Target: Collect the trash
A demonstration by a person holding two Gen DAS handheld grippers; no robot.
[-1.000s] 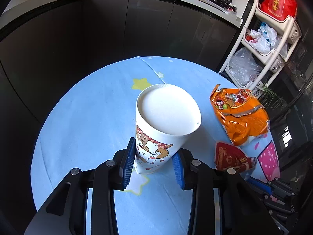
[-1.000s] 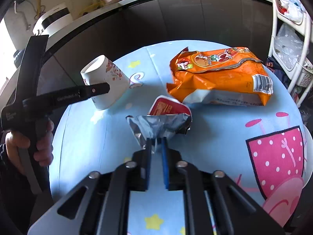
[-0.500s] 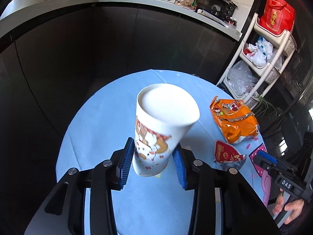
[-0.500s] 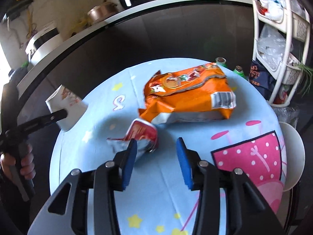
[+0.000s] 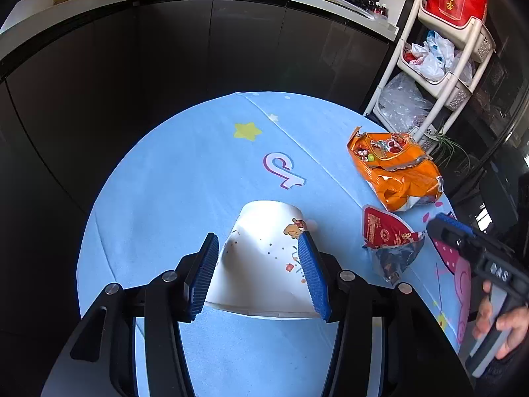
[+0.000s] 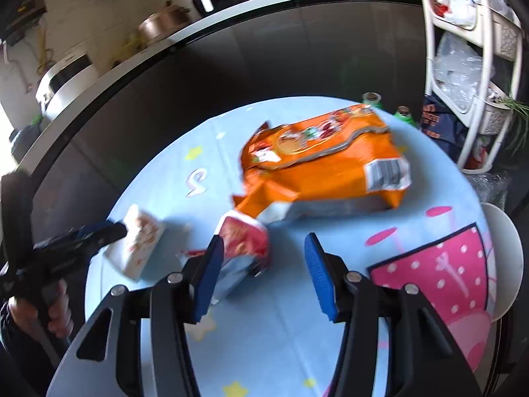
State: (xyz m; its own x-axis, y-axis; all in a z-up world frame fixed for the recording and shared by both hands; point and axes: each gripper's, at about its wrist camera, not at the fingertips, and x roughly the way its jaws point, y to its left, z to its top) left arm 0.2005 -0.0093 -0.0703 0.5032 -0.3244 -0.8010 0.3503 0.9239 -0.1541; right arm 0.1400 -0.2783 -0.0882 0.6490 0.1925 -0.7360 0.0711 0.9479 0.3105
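Observation:
A white paper cup [image 5: 264, 258] with cartoon print stands upside down on the blue tablecloth [image 5: 185, 185]. My left gripper [image 5: 258, 268] has its blue pads on both sides of it. The cup also shows in the right wrist view [image 6: 140, 241], with the left gripper [image 6: 79, 238] against it. My right gripper [image 6: 264, 271] is open and empty, above a small red wrapper [image 6: 244, 241] with a torn silver end. A large orange snack bag [image 6: 324, 165] lies beyond it. In the left wrist view the red wrapper [image 5: 386, 235] and orange bag [image 5: 393, 168] lie at the right.
The round table's edge drops off close on all sides. A dark kitchen counter [image 5: 231, 33] curves behind it. A white shelf rack [image 5: 439, 66] with bags stands at the back right. A white stool [image 6: 506, 261] sits beside the table's right edge.
My left gripper has turned the cup over and brought it down onto the table. My right gripper has let go of the red wrapper, opened wide and drawn back.

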